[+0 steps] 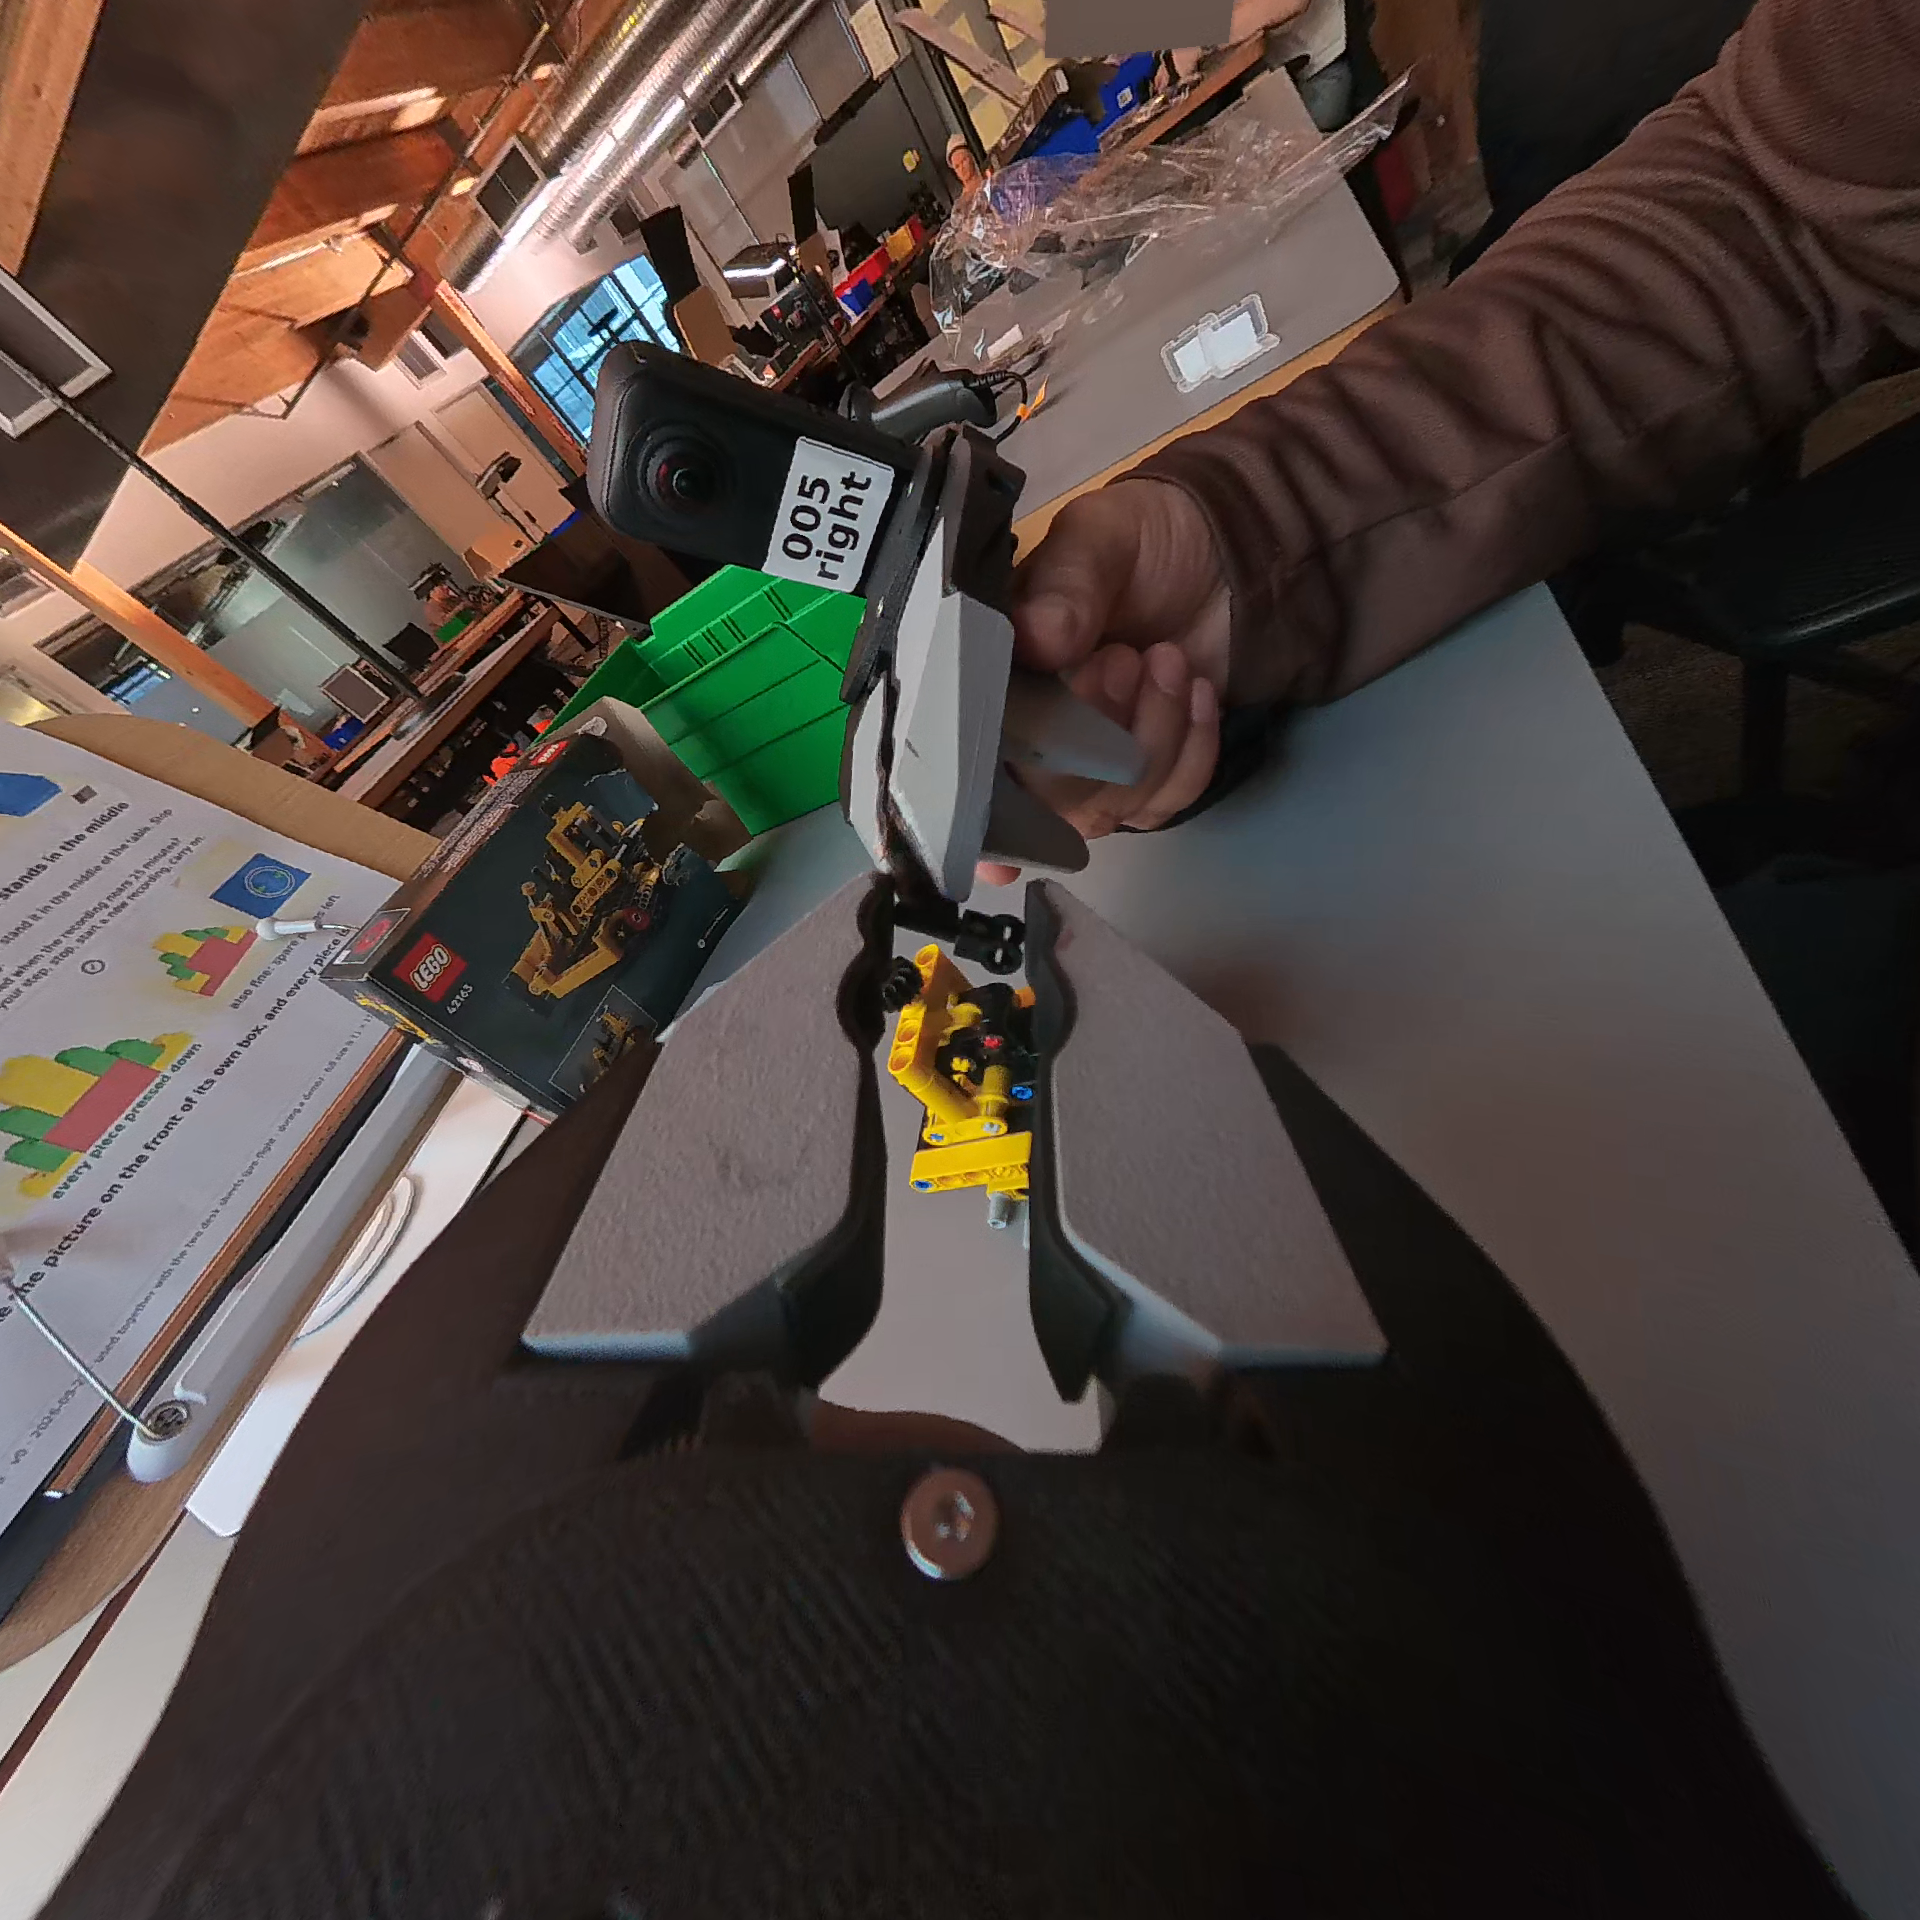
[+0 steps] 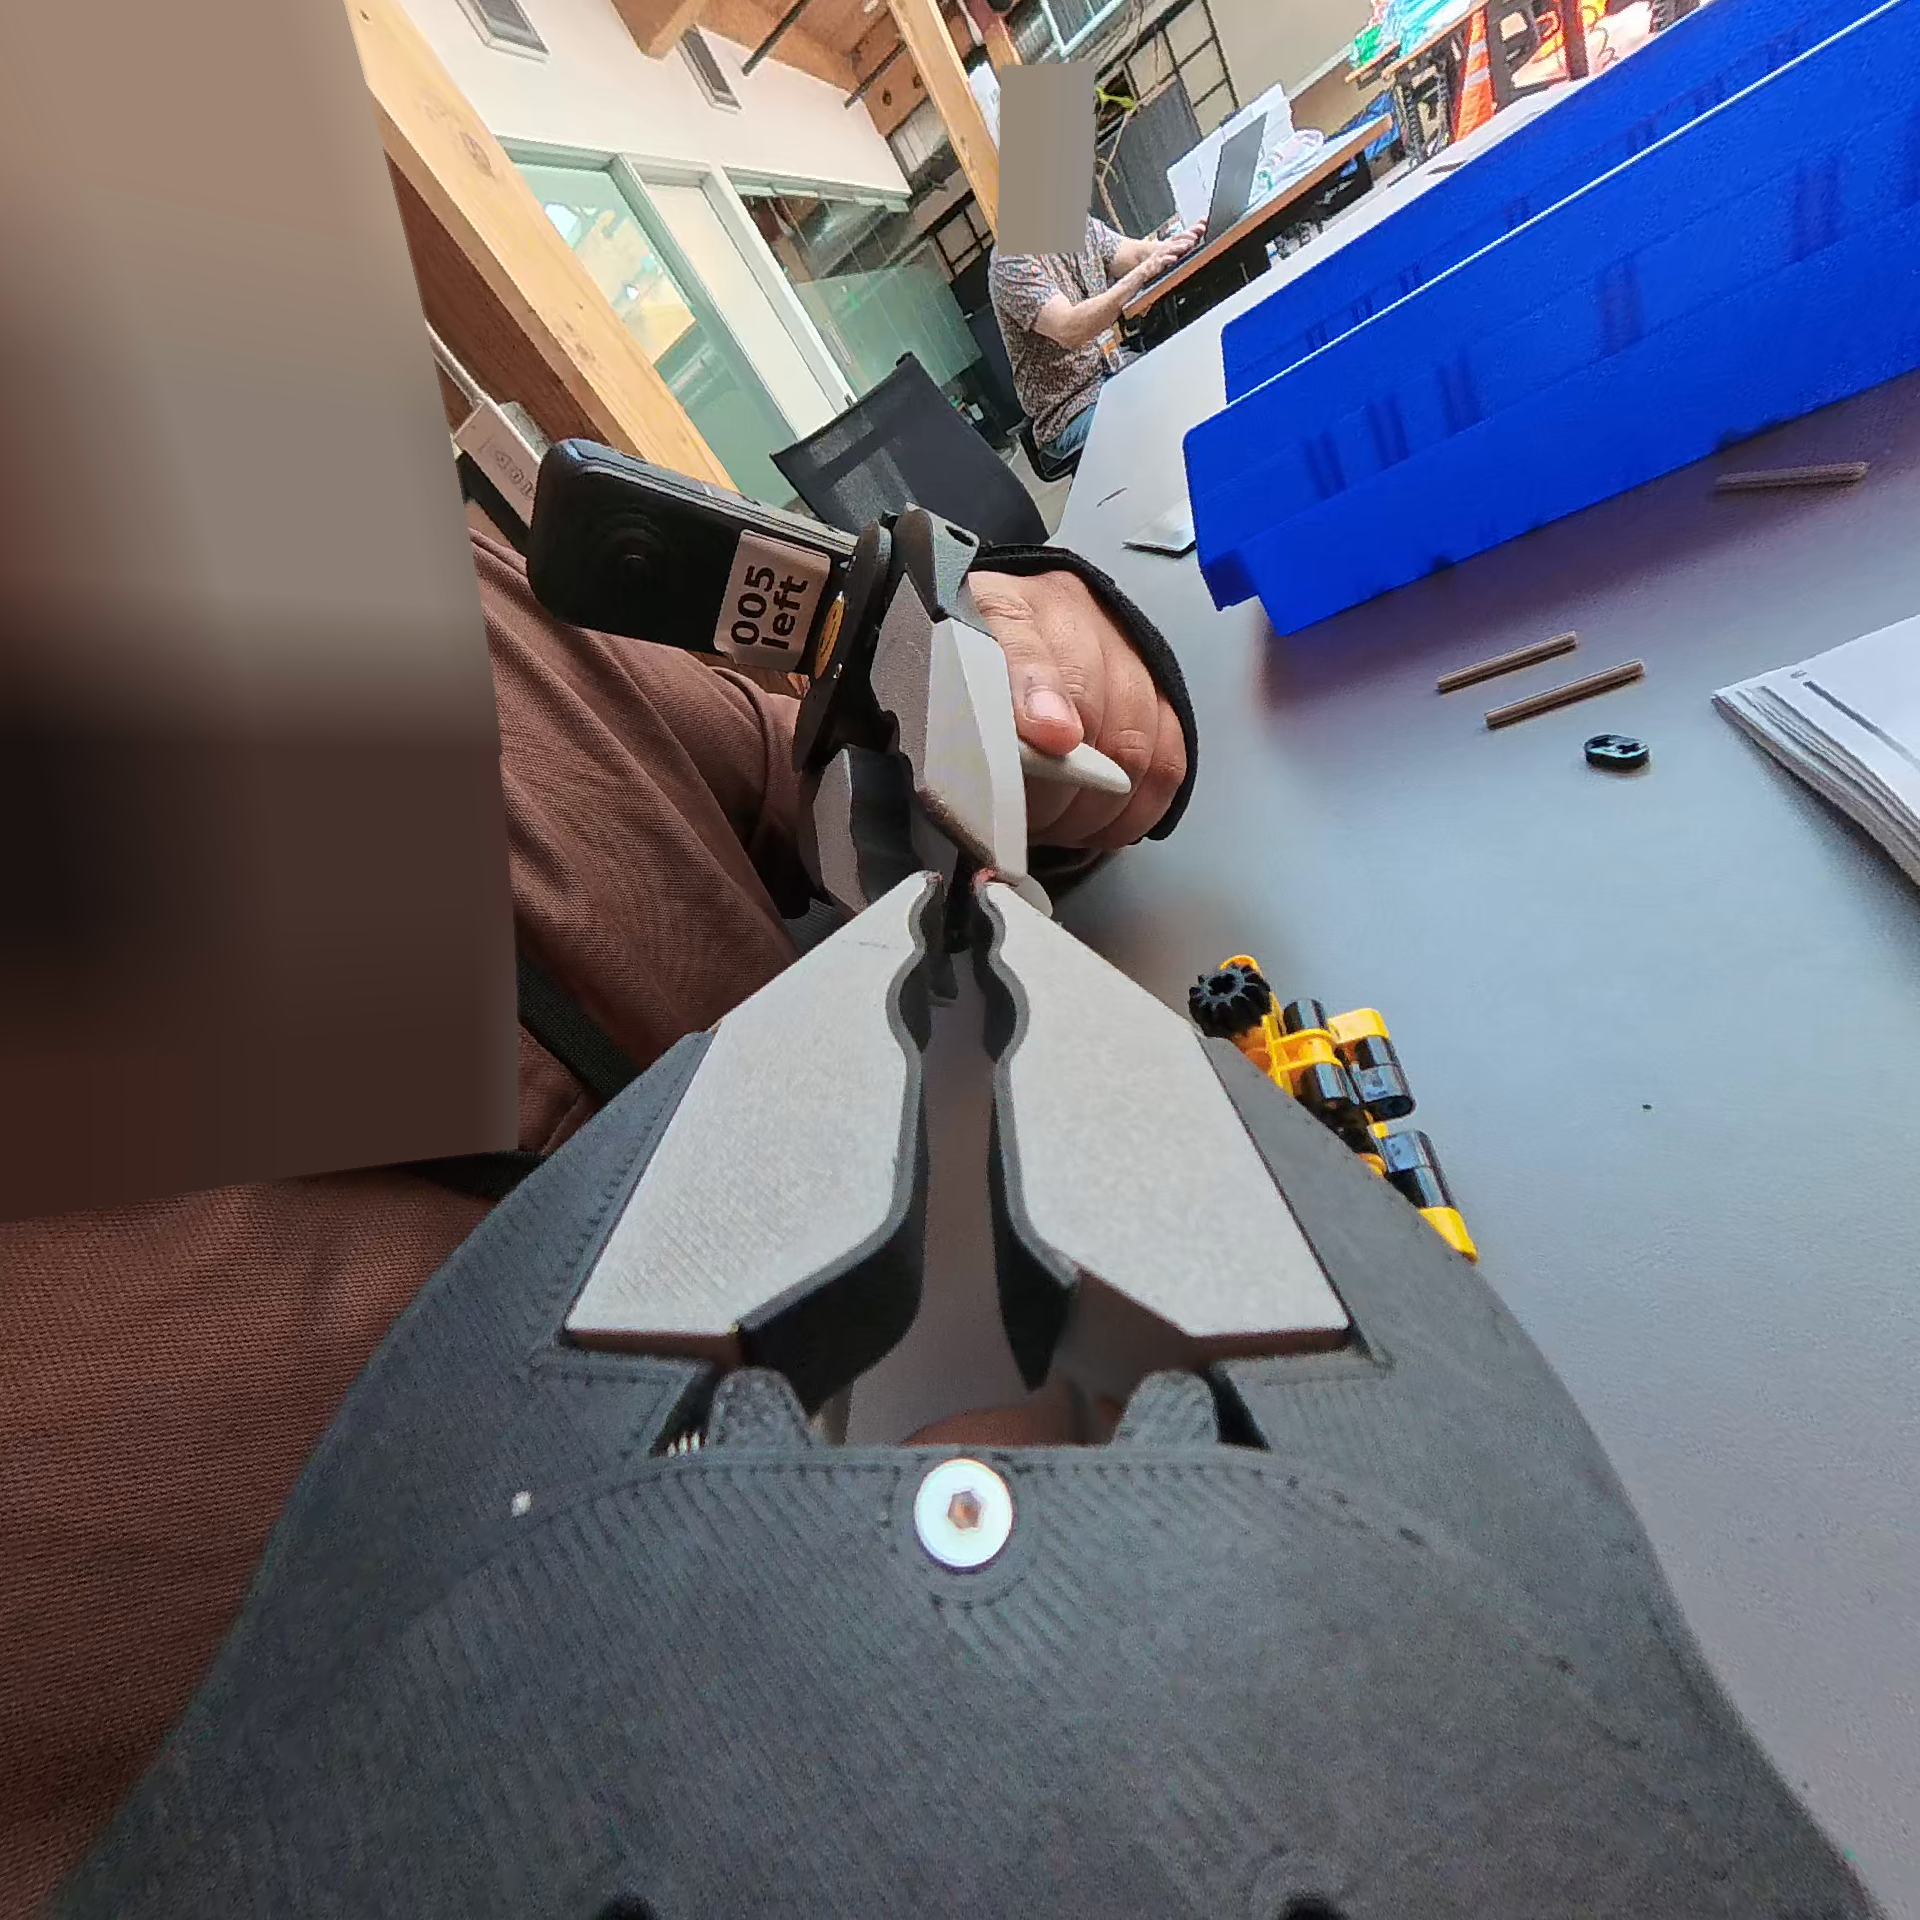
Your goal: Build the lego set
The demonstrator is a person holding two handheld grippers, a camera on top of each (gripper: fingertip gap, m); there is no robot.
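A small black lego piece [image 1: 982, 928] hangs in the air and spans the narrow gap at the tips of my left gripper [image 1: 951, 914]. The right gripper [image 1: 920, 883] comes down from above, shut on the piece's left end. In the right wrist view the piece [image 2: 951, 940] is a dark sliver between the nearly closed tips of my right gripper [image 2: 961, 888], which meet the left gripper [image 2: 977, 868] tip to tip. A yellow and black lego assembly [image 1: 961, 1081] with a black gear lies on the grey table below, held by neither gripper. It also shows beside the right gripper [image 2: 1330, 1070].
The lego box [image 1: 540, 935] and a green bin [image 1: 748, 686] stand at the left, next to an instruction sheet on a stand [image 1: 125, 987]. Blue bins [image 2: 1558, 364], two brown axles [image 2: 1507, 662], a small black part [image 2: 1617, 750] and a booklet [image 2: 1849, 727] lie at the right.
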